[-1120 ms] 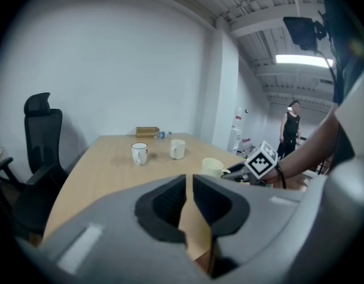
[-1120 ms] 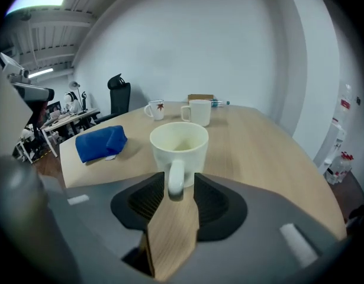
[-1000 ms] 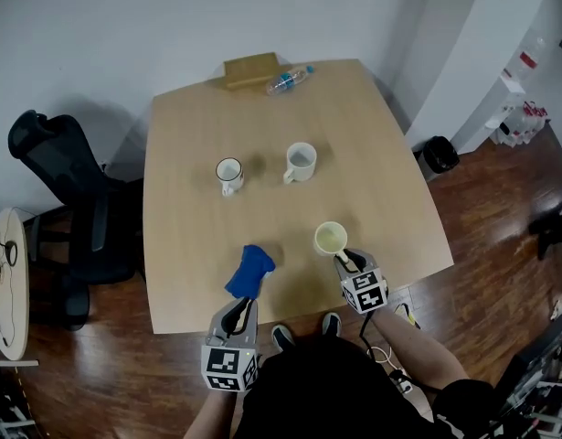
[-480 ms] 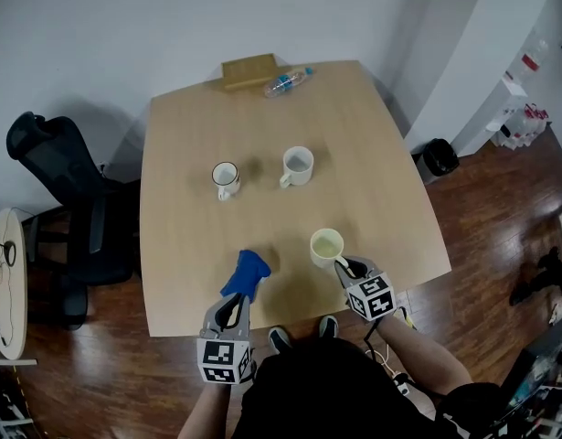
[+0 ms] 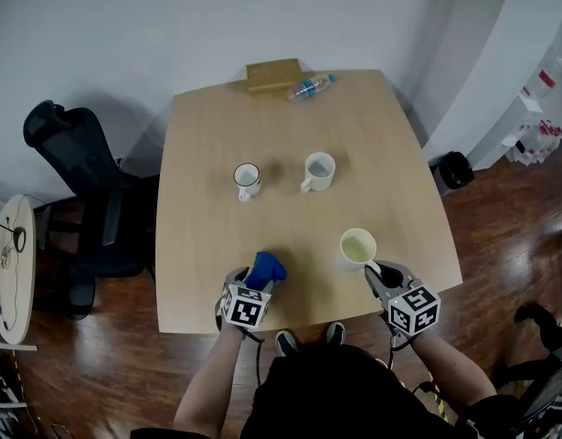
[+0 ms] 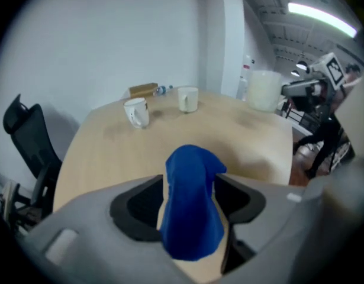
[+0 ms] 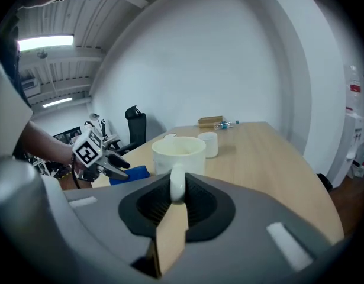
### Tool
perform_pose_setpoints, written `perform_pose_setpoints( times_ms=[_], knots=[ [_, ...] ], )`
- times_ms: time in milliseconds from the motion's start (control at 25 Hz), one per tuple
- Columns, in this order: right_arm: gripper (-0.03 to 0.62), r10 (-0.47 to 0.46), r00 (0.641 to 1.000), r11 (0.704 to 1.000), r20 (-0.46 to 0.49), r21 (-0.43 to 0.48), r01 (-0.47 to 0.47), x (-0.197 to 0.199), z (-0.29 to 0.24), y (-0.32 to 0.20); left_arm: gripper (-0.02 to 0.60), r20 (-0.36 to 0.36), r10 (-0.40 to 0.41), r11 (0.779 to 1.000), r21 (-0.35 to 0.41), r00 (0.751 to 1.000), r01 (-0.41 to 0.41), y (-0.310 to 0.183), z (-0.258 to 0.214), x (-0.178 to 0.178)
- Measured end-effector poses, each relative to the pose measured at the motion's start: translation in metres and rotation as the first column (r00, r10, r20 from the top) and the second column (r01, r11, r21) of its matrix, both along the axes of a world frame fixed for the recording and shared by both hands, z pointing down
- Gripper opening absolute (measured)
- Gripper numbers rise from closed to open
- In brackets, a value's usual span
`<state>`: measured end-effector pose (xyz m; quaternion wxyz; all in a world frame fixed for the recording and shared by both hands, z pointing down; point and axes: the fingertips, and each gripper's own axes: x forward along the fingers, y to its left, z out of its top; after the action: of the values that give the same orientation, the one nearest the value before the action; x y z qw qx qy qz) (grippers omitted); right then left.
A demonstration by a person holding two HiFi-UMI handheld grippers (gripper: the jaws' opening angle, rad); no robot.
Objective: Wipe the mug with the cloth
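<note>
The mug, pale cream, hangs above the table by its near right edge. The right gripper has clamped its jaws tight on the handle. A second ago the mug stood on the table with those jaws wider about the handle; since then they have closed and the mug has risen clear of the table.

The blue cloth sits bunched on the table close to its near edge, left of the mug. The left gripper has come down to the table with it. Its jaws have just been opening and now stand wide apart, the cloth upright between them with no squeeze on it.

No print can be read. Each gripper carries a cube of black-and-white square markers.

Near the table's middle stand a black-rimmed white mug and a plain white mug, well apart from both grippers. At the table's far edge lie a water bottle, its label too small to read, and a wooden block just beside it. A black office chair stands off the table's left side and a black bin off its right.
</note>
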<state>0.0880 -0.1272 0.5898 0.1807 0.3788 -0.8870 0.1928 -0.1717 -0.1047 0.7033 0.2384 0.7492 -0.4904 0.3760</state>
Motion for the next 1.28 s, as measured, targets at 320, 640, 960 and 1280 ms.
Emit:
perform_pose_setpoints(
  times_ms=[320,640,960,1280],
  knots=[
    [0.048,-0.027,0.999,0.999,0.043,0.042,0.025,-0.013,-0.029,0.007,0.162,0.053,-0.014,0.986,-0.166,0.998,0.023,-0.004,0.042,0.0],
    [0.048,0.015,0.982,1.0,0.186,-0.007,-0.014,-0.014,-0.048,0.003,0.126,-0.219,0.058,0.975,0.221,0.974,-0.009,-0.006,-0.109,0.037],
    [0.048,0.109,0.865,0.986,0.489,-0.161,-0.034,-0.038,-0.09,-0.014,0.127,0.167,0.363,0.702,0.598,0.917,-0.387,0.009,-0.259,0.148],
    [0.048,0.135,0.782,0.975,0.608,-0.223,0.005,-0.068,-0.104,-0.014,0.129,0.411,0.297,0.601,0.621,0.862,-0.503,-0.002,-0.252,0.178]
  ],
)
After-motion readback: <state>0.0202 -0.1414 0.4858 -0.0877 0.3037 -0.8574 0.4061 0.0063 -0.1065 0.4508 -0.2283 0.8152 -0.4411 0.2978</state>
